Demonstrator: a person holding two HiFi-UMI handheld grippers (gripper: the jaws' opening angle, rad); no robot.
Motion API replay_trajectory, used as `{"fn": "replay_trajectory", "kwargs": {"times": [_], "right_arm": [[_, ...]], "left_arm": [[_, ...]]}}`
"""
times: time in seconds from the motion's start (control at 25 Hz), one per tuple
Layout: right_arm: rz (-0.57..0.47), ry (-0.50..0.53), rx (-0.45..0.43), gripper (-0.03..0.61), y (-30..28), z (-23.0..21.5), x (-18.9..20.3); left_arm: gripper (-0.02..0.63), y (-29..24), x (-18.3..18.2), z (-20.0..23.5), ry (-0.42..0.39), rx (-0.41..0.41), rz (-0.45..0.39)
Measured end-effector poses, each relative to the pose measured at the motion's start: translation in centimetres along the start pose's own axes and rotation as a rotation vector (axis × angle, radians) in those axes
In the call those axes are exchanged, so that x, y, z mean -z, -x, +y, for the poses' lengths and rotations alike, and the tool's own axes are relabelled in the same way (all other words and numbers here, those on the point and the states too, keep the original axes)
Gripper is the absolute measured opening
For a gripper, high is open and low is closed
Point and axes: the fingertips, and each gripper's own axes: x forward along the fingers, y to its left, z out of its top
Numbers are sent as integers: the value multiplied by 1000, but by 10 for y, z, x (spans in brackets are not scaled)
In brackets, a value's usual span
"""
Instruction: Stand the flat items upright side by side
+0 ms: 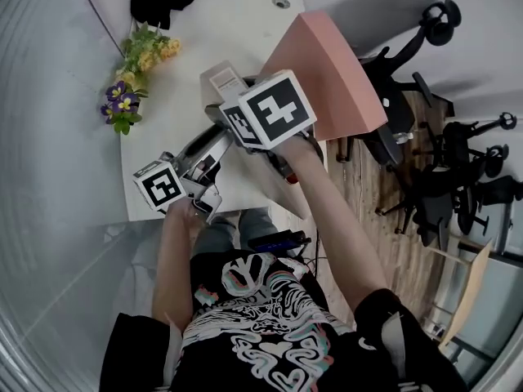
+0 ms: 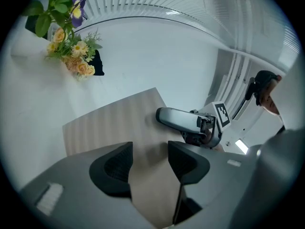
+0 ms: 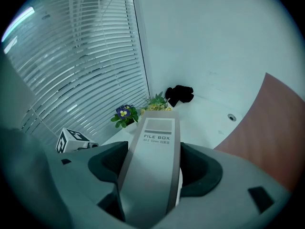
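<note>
Head view: white desk [image 1: 176,96], pink file box [image 1: 331,72] at 1 o'clock, grey file box [image 1: 222,80] at 11, clamped by right gripper [image 3: 153,168] and left gripper [image 2: 150,163]. I'd set it upright slowly, snug beside pink.

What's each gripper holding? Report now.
Left gripper: closed on the file box.
Right gripper: closed on the same file box, at its labelled spine.

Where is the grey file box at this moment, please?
In the head view the file box is mid-table, between the flowers at left and the pink board at right, its spine between the fingers of the right gripper.
</note>
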Motion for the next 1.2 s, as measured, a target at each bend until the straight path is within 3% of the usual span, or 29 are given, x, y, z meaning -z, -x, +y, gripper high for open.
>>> {"fn": "replay_trajectory", "kwargs": {"times": [0.84, 1.2], "right_arm": [[-47, 10, 43, 324, 12, 4, 0], [-178, -15, 86, 322, 38, -10, -21]], "left_arm": [[204, 4, 6, -8, -11, -8, 16], [204, -5, 5, -17, -50, 2, 37]]}}
